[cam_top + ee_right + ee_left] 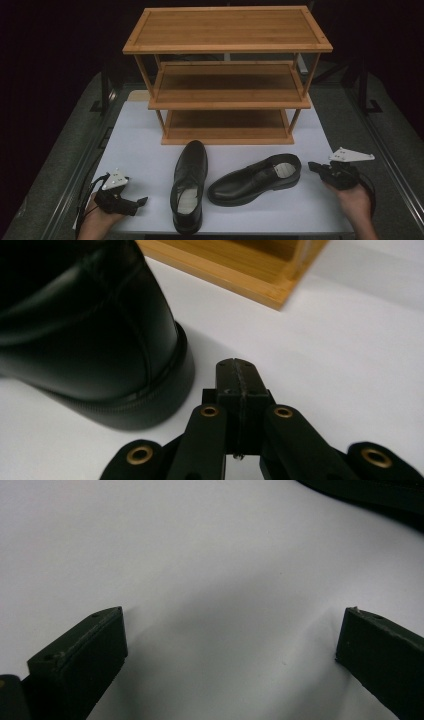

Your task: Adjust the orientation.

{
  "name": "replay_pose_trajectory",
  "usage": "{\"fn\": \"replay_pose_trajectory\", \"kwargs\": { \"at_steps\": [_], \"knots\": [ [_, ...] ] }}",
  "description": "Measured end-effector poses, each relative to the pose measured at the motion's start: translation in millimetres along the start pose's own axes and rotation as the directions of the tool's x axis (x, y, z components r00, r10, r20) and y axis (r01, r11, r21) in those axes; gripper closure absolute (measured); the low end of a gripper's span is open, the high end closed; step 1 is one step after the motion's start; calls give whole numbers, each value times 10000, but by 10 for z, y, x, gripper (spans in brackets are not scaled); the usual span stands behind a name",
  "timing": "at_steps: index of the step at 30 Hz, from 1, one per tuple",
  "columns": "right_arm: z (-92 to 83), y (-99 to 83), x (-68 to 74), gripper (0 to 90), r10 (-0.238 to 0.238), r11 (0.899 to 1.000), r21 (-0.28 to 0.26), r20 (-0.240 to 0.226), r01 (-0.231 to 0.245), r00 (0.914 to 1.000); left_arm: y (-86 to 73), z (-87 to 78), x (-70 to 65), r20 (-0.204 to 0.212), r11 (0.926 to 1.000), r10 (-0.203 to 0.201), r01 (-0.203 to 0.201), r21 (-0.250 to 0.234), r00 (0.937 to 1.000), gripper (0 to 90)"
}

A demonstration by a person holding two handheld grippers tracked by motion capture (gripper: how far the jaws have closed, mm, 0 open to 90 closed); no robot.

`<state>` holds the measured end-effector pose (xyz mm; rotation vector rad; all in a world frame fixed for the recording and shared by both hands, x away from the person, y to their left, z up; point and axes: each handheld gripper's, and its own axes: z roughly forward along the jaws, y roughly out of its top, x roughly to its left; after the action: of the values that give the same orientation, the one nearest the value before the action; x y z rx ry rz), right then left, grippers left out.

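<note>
Two black leather shoes lie on the white table (pixel 140 140). The left shoe (pixel 190 185) points away from me; the right shoe (pixel 256 179) lies at an angle with its heel (pixel 95 335) toward the right. My right gripper (pixel 312 166) is just right of that heel, jaws pressed together with nothing between them (pixel 238 371). My left gripper (pixel 141 201) rests at the near left, apart from the shoes, jaws spread wide over bare table (pixel 232 640).
A three-tier bamboo shoe rack (pixel 227 75) stands at the back of the table, its shelves bare; its bottom corner (pixel 280 292) shows beyond the heel. Dark mat (pixel 65 150) surrounds the table.
</note>
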<state>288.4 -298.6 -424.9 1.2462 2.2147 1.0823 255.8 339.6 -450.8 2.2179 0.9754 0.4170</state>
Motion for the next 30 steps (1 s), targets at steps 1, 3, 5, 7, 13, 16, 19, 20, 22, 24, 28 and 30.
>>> {"fn": "replay_pose_trajectory", "kwargs": {
  "at_steps": [1, 3, 5, 7, 13, 16, 19, 20, 22, 24, 28, 30],
  "knots": [
    [30, 22, -19, 897, -52, 10000, -11, -47, 52, 10000, 0, 0, 0, 0, 10000, 0, 0, 0, 10000, 0],
    [93, 68, -59, 897, -11, 10000, 31, -319, 12, 9995, 0, 1, 1, 4, 10000, -10, 10, -5, 10000, 0],
    [148, 108, -99, 896, -85, 9999, -61, -673, 81, 9977, 0, 1, 1, 6, 10000, -15, 15, -8, 10000, 0],
    [209, 144, -140, 896, -110, 9999, -107, -907, 101, 9958, -1, 2, 1, 13, 10000, -27, 27, -18, 10000, 0],
    [384, 226, -186, 897, -393, 9989, 186, -1469, 425, 9884, -1, 2, 2, 16, 10000, -30, 30, -18, 10000, 0],
    [467, 252, -151, 897, -586, 9976, 259, -1723, 640, 9833, -1, 3, 2, 21, 10000, -41, 41, -22, 10000, 0],
    [526, 232, -135, 898, -617, 9956, 572, -1895, 738, 9799, -1, 3, 3, 25, 10000, -43, 43, -20, 10000, 0],
    [537, 224, -137, 897, -608, 9954, 608, -2020, 745, 9775, -1, 2, 3, 24, 10000, -41, 41, -21, 10000, 0],
    [541, 215, -132, 898, -601, 9952, 627, -2148, 752, 9748, -2, 2, 2, 24, 10000, -40, 40, -24, 10000, 0],
    [532, 213, -138, 899, -589, 9953, 621, -2204, 743, 9736, -2, 2, 3, 25, 10000, -41, 41, -22, 10000, 0],
    [512, 194, -147, 899, -512, 9953, 672, -2394, 691, 9696, -2, 3, 3, 29, 10000, -42, 42, -24, 10000, 0],
    [495, 189, -137, 899, -537, 9946, 734, -2425, 736, 9687, -2, 2, 3, 29, 10000, -41, 41, -23, 10000, 0]
  ]
}}
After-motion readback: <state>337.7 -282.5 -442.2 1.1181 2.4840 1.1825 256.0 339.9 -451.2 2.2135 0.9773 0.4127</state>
